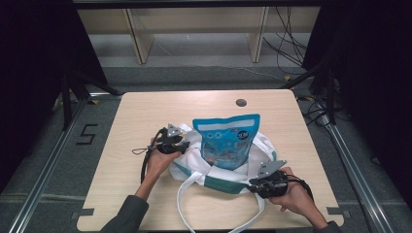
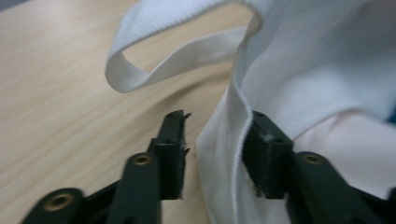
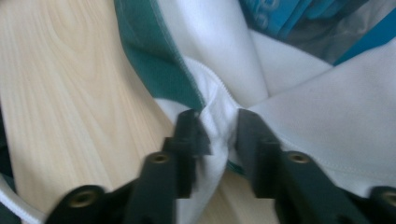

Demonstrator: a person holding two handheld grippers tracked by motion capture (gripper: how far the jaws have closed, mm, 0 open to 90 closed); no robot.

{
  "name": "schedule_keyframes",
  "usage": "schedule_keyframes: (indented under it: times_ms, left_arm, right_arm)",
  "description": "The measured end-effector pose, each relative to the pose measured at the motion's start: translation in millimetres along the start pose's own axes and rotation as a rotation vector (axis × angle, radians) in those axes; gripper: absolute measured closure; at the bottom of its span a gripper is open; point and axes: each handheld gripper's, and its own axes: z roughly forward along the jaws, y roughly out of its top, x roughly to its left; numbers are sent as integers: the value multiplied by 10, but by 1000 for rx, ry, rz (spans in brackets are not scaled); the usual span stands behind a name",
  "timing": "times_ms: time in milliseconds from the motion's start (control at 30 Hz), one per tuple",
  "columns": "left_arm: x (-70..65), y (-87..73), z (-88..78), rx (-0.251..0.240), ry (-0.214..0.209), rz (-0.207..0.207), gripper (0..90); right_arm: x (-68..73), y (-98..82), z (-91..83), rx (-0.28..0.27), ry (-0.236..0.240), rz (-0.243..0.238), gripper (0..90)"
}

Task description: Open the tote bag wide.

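Observation:
A white tote bag [image 1: 194, 162] with a teal band lies in the middle of the table, and a blue snack pouch [image 1: 226, 141] stands in its mouth. My left gripper [image 1: 183, 145] is at the bag's left rim. In the left gripper view the jaws [image 2: 215, 140] stand apart, with the white hem [image 2: 238, 121] against the right pad and a gap at the left one. My right gripper [image 1: 251, 183] is at the bag's near right corner. In the right gripper view bunched white cloth [image 3: 219, 116] sits between the parted jaws [image 3: 219, 135], beside the teal band [image 3: 149, 51].
The bag's long white strap [image 1: 182, 204] loops toward the table's near edge. Another strap loop [image 2: 154, 46] lies on the wood left of the bag. A round cable hole [image 1: 241, 102] is at the far side of the light wooden table [image 1: 141, 111].

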Motion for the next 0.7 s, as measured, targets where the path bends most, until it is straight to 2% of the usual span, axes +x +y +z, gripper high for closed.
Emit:
schedule_keyframes:
  times_ms: [67,133,167,233,267,300,333,433,467,500,567,600,633,667,700]
  left_arm:
    - [-36,35,-144,-24,-11,3,493]
    - [-89,63,-299,-39,-5,53,477]
    - [-129,70,-375,-54,-14,60,477]
    - [-170,56,-457,-71,-20,77,512]
    - [-186,47,-493,-62,-25,92,530]
    - [-209,32,-510,-51,-23,106,544]
    - [-216,20,-510,-46,-30,118,567]
    - [-197,-12,-470,-35,-17,125,579]
    - [-188,-18,-466,-27,-9,115,574]
    - [-159,-22,-456,-25,-3,115,568]
    - [-111,-33,-437,-23,9,85,546]
    - [-79,-50,-411,-32,9,67,545]
    - [-50,-61,-407,-11,1,66,545]
    - [-43,-74,-379,-20,4,52,546]
    - [-26,-82,-361,-20,-2,58,563]
  right_arm:
    - [0,30,-50,-33,7,-3,568]
    - [-7,93,-165,-91,14,12,531]
    - [-12,116,-216,-107,18,10,523]
    - [-27,165,-367,-189,1,13,506]
    - [-38,177,-421,-216,-6,25,506]
    - [-65,195,-482,-254,-28,25,506]
    - [-101,212,-556,-288,-77,42,506]
    - [-245,245,-656,-345,-199,67,518]
    - [-359,268,-669,-344,-282,62,534]
    - [-413,281,-646,-348,-314,75,545]
    - [-555,303,-598,-315,-334,73,611]
    - [-633,311,-550,-308,-352,53,661]
    - [-695,320,-471,-276,-334,72,724]
    - [-764,330,-412,-259,-333,60,791]
    - [-818,339,-346,-253,-341,55,839]
